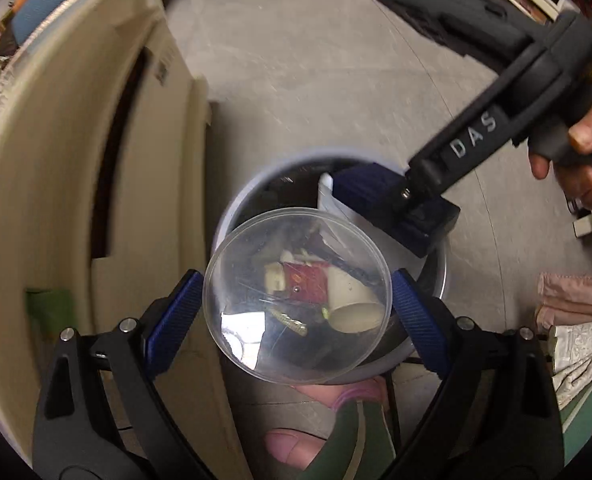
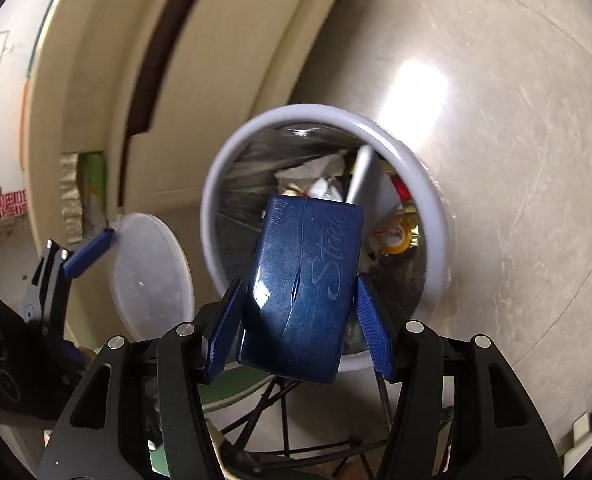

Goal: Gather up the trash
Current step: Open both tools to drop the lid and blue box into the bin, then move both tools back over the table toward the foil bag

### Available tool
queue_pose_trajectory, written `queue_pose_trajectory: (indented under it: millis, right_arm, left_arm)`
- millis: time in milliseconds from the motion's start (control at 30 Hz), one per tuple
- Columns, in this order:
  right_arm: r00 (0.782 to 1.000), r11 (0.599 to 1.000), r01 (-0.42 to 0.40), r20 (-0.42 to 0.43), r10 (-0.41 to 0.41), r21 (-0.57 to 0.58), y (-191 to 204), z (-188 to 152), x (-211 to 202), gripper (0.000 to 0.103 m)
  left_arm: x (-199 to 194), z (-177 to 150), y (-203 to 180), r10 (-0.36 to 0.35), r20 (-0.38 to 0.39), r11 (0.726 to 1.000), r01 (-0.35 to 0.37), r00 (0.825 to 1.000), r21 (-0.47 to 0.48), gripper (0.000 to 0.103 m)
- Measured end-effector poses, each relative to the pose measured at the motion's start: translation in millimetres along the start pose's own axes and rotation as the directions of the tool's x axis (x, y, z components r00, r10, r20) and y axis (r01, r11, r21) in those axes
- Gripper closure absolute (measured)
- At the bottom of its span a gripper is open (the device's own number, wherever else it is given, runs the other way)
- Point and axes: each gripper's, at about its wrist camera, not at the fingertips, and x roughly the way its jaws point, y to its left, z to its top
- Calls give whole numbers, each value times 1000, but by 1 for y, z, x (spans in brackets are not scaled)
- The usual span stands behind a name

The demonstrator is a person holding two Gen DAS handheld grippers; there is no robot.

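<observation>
A round trash bin with a pale rim stands on the floor, holding paper, a cup and wrappers. My left gripper is shut on a clear round plastic lid, held over the bin's near edge; the lid also shows in the right wrist view. My right gripper holds a dark blue Stride gum box above the bin's mouth. The box touches the left pad; a small gap shows at the right pad. The right gripper and box also show in the left wrist view.
A cream cabinet stands just left of the bin. Grey tiled floor lies beyond. Folded cloths lie at the right. A black wire stand and a foot are below.
</observation>
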Motion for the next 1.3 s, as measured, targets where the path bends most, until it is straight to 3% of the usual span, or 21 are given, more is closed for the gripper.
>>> queue_pose_trajectory:
  millis: [100,167,267,633,733,867,1000,1100,1300]
  right_arm:
    - [1000,1000,13,-4,-13,22,-7,3,5,43]
    - [1000,999,7,-10,-6,46,-9,4,6,30]
    - [1000,999,5,11,-5,48,-16,8,0,28]
    - [998,1000,-8,68,8,3,-4,12,-38,28]
    - [995,998,-34,97,39,-49,14,16,-57,28]
    - [987,985,-69,132,91,-160,65,27,-89,28]
    - [977,956,-86,164,136,-282,132,42,-117,28]
    - [972,932,-82,180,154,-354,185,59,-126,28]
    - [966,891,-103,170,197,-443,275,101,-117,28]
  left_arm:
    - [20,2,-5,19,-48,1000,-18,999,23,11]
    - [26,3,-8,34,-69,999,-32,997,32,11]
    - [23,2,-8,46,-63,998,-43,997,40,10]
    - [-12,0,8,9,31,999,-8,999,-37,7]
    - [-43,0,17,3,95,998,3,995,-59,7]
    - [-89,3,49,42,181,994,-22,983,-111,7]
    - [-137,-2,100,151,231,976,-108,961,-191,7]
    - [-160,-10,152,254,217,941,-188,943,-282,7]
    - [-177,-30,249,363,171,866,-263,916,-426,7]
